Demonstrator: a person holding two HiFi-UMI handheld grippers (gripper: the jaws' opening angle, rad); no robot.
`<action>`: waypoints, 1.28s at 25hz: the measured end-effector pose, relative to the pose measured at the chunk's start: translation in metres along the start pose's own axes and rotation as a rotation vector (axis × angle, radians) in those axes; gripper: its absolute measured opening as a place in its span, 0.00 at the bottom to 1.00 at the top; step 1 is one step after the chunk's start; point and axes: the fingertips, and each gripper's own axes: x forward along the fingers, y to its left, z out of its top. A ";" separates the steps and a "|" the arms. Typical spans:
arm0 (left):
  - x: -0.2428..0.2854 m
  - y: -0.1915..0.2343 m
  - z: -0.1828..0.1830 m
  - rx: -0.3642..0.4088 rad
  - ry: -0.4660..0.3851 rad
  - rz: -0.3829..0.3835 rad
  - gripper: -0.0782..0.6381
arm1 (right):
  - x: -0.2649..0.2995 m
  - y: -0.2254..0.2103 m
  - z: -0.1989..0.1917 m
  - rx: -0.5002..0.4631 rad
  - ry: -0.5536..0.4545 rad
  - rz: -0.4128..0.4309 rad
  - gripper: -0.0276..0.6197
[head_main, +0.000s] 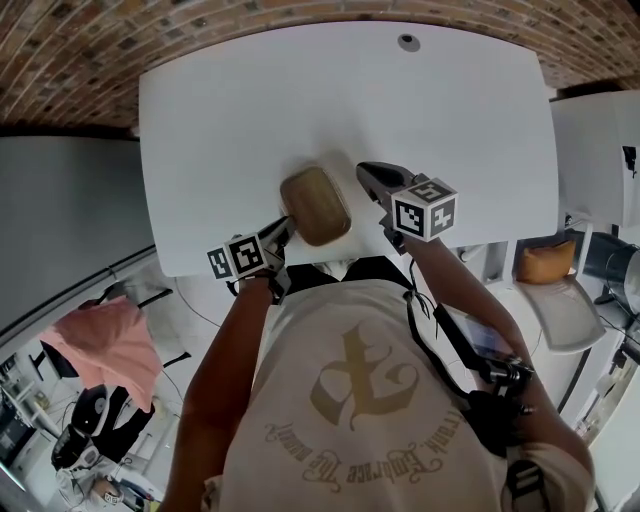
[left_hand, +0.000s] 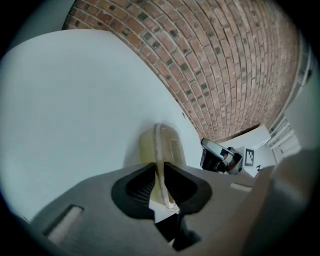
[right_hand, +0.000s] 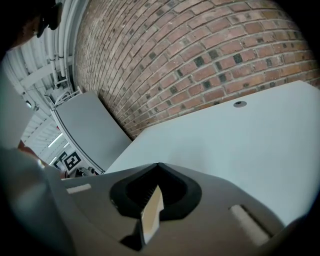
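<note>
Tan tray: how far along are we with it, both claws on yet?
Done: the left claw is shut on the tan tray's near rim. In hand: the right claw pinches a thin tan strip; whether it belongs to the tray I can't tell. Left: the tray sits on the white table by its near edge, so any lift or move looks yet to come.

Left claw (left_hand: 159, 169): my own claw body hides the near end of the tan tray (left_hand: 170, 145). Right claw (right_hand: 159, 166): tan sliver (right_hand: 151, 215) is mostly hidden and cannot be identified. Head view: my torso (head_main: 360, 400) covers the near edge of the surface (head_main: 250, 100).
</note>
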 end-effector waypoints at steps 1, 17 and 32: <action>0.000 0.000 0.001 -0.006 -0.007 -0.003 0.19 | -0.001 -0.001 0.000 0.002 -0.003 -0.001 0.05; -0.012 -0.012 -0.005 -0.030 -0.070 -0.024 0.16 | -0.021 -0.001 -0.008 -0.003 -0.001 0.015 0.06; -0.041 -0.038 -0.038 -0.052 -0.247 -0.054 0.16 | -0.059 0.014 -0.033 -0.047 0.010 0.072 0.05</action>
